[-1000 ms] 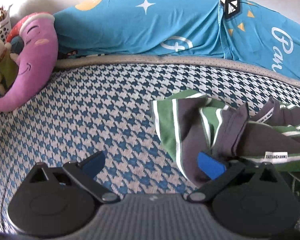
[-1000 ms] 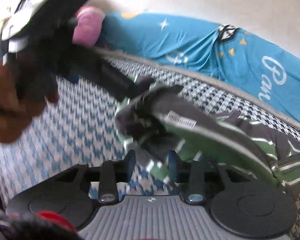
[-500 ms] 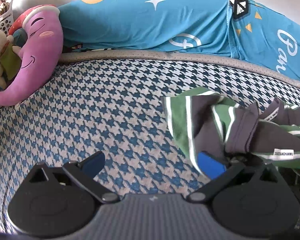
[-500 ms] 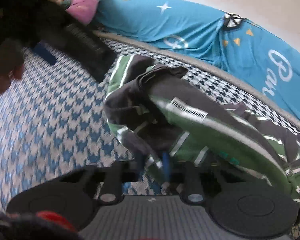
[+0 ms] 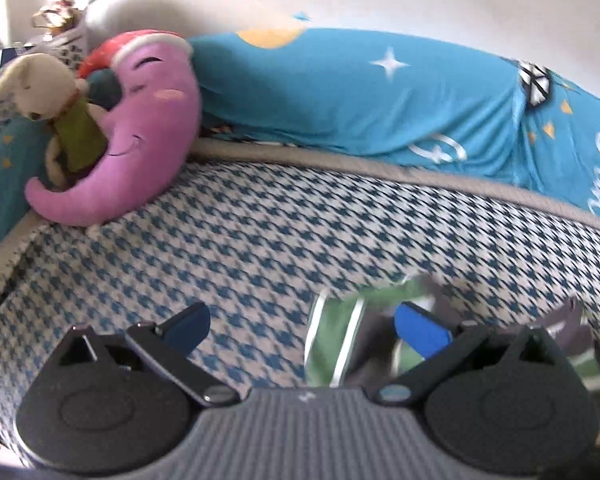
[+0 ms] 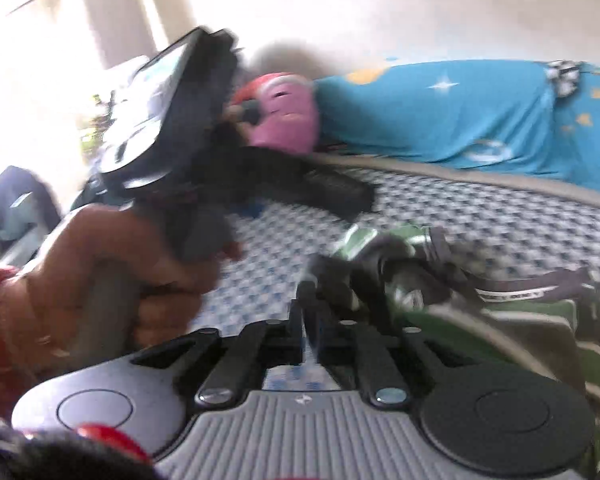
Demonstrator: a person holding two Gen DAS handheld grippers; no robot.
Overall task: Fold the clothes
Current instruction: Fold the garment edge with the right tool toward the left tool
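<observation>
Toward five o'clock in the left wrist view, the green and grey striped garment is lying bunched on the houndstooth mattress cover, blurred by motion. The left gripper is hovering with its fingers spread wide and holding nothing; its right blue pad is sitting over the edge of the cloth, while the left pad is over bare cover.

From the right wrist view, the right gripper is showing its fingers drawn close together at the near edge of the garment, apparently pinching a dark fold, though blur is making the contact hard to confirm. At nine o'clock the person's hand is gripping the handle of the other tool.

Along the twelve o'clock edge, a turquoise star-print pillow is lying against the wall, with a pink moon plush and a small teddy bear at ten o'clock.

The risk from here is a thin grab: if the right fingers are clamping only one loose layer, lifting may drag the heap into a tighter tangle. The open left gripper may also close on the mattress cover rather than the hem, since only one pad is overlapping the cloth.
</observation>
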